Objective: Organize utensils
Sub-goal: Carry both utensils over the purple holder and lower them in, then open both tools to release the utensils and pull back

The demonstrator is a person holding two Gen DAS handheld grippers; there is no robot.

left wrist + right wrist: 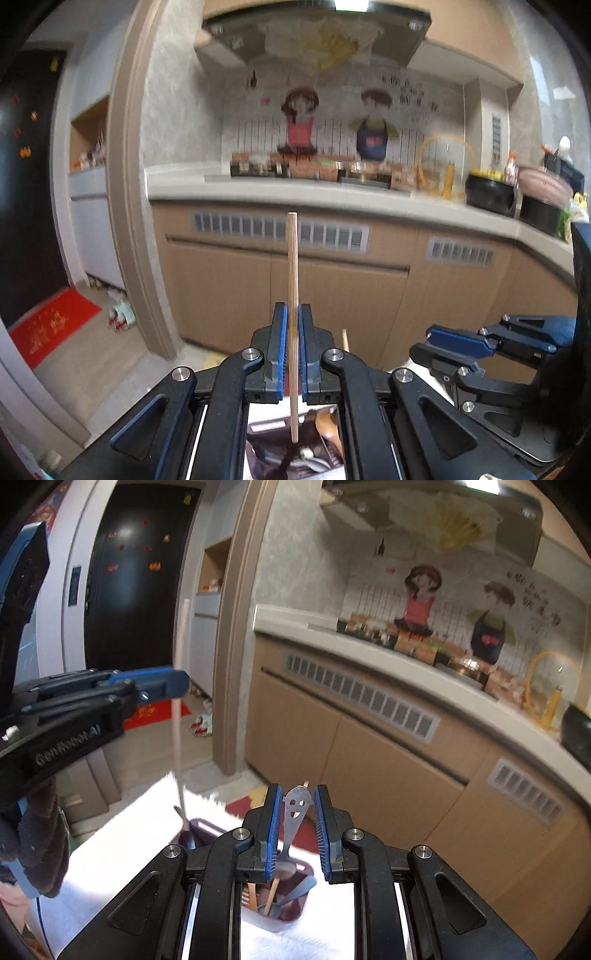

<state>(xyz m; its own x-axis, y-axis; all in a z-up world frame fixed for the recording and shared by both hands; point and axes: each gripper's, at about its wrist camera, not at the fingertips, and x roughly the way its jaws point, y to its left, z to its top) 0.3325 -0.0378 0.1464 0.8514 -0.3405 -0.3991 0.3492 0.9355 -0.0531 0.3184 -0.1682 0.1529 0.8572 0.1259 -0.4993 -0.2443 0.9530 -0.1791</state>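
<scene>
My left gripper [294, 317] is shut on a single wooden chopstick [292, 280], held upright with its lower end over a purple utensil holder [277, 454]. The same gripper [177, 685] and its chopstick [178, 746] show at the left of the right wrist view. My right gripper [298, 797] is open. A metal spoon with a smiley-face cut-out handle [295, 812] stands between its jaws, leaning on the left pad, bowl down in the purple utensil holder [291, 917]. The holder also has chopsticks and another spoon. The right gripper shows at the right of the left wrist view [428, 341].
The holder stands on a white fluffy cloth [122, 849]. Behind are brown kitchen cabinets [332, 280], a counter [295, 192] with jars and pots, a door frame [129, 221] and a red mat [51, 325] on the floor.
</scene>
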